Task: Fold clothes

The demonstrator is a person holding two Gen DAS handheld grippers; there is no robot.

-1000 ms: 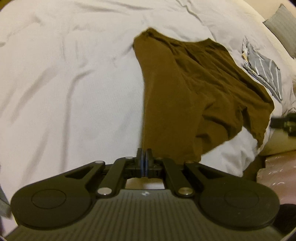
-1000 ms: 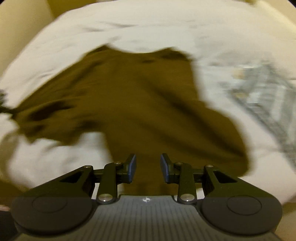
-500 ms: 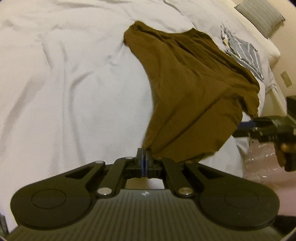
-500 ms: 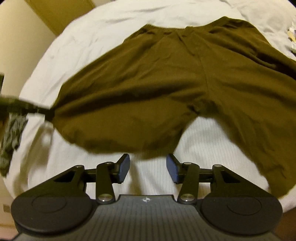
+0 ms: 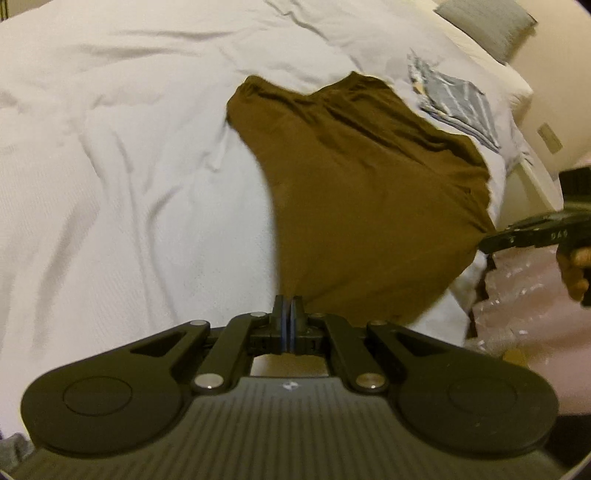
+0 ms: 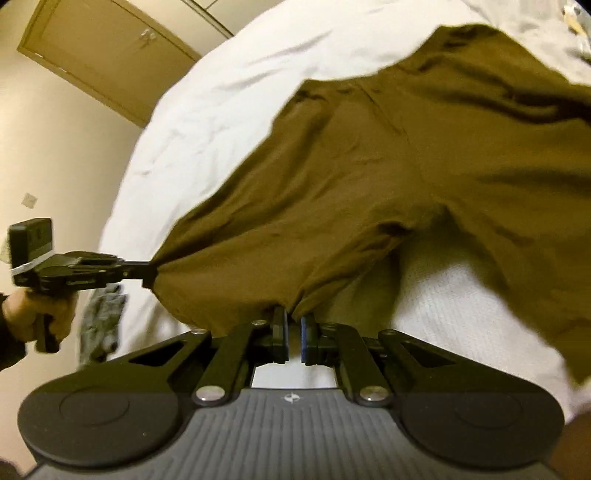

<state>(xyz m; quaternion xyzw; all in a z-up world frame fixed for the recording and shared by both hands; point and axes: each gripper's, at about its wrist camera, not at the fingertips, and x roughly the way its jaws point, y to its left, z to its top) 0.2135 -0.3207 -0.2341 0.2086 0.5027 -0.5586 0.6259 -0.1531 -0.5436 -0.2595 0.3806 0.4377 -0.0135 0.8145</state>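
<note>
A pair of brown shorts [image 5: 362,192] lies spread on a white bed [image 5: 129,166], waistband at the far end. My left gripper [image 5: 288,306] is shut on the near hem corner of one leg. My right gripper [image 6: 293,321] is closed on the same leg's hem at its other corner, with fabric [image 6: 369,177] bunched between the pads. Each gripper shows in the other's view: the left gripper [image 6: 147,273] at the left, the right gripper [image 5: 495,243] at the right. The hem hangs taut between them, lifted off the bed edge.
A folded grey striped garment [image 5: 458,103] lies on the bed beyond the shorts, with a grey pillow [image 5: 487,22] behind it. A grey cloth [image 6: 99,325] hangs at the bed's side. A wooden door [image 6: 99,55] stands in the far wall. Plastic-wrapped items [image 5: 524,295] sit beside the bed.
My right gripper moved in to the leg hem and closed on it. The hem is now lifted and stretched between both grippers. The left gripper stays shut on its corner.
</note>
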